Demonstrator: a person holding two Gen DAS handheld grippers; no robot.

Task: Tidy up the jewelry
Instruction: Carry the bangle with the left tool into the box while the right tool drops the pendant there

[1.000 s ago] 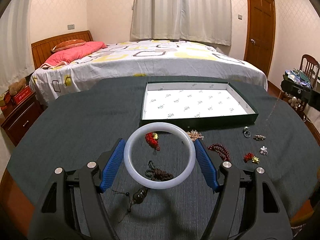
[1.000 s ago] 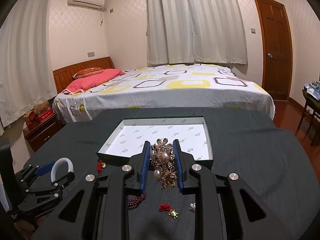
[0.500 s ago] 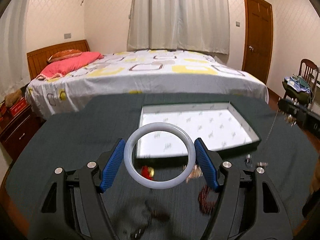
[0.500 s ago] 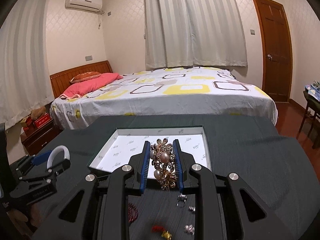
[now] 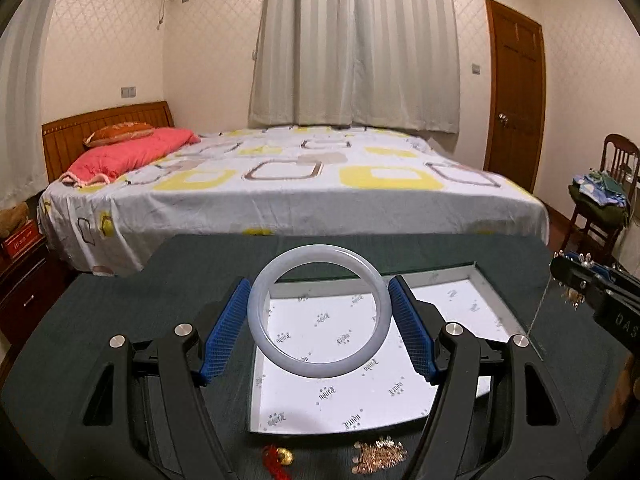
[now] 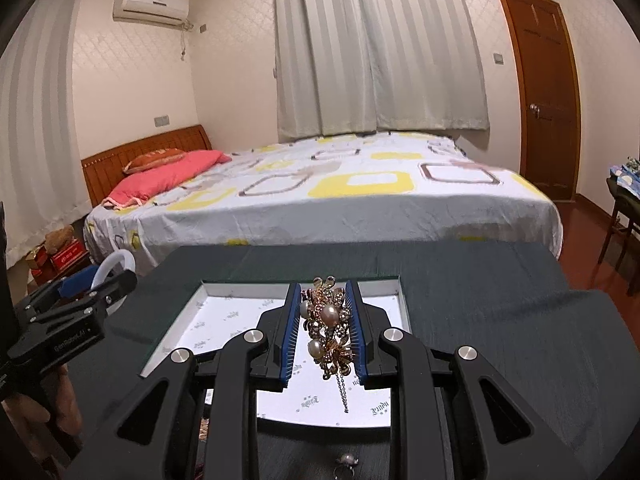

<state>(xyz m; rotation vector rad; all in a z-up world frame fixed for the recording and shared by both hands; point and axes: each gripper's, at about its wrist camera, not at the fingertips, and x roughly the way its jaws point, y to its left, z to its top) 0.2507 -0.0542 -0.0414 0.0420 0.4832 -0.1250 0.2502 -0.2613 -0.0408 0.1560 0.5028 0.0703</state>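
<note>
My left gripper (image 5: 319,312) is shut on a pale white jade bangle (image 5: 260,316) and holds it above the left part of the open shallow box (image 5: 486,292) with white printed lining. My right gripper (image 6: 323,328) is shut on a gold brooch with pearls (image 6: 328,330), its thin chain hanging down, above the same box (image 6: 176,340). The left gripper with the bangle (image 6: 114,264) also shows at the left of the right wrist view. The right gripper (image 5: 576,284) shows at the right edge of the left wrist view.
The box lies on a round table with dark green cloth (image 5: 120,320). In front of the box lie a red charm with a gold bead (image 5: 278,458), a gold brooch (image 5: 378,456) and a pearl ring (image 6: 346,460). A bed (image 5: 280,184) stands behind the table.
Both grippers have moved forward over the table and now hang above the box. The loose jewelry has slid to the bottom of both views. Both grips are unchanged.
</note>
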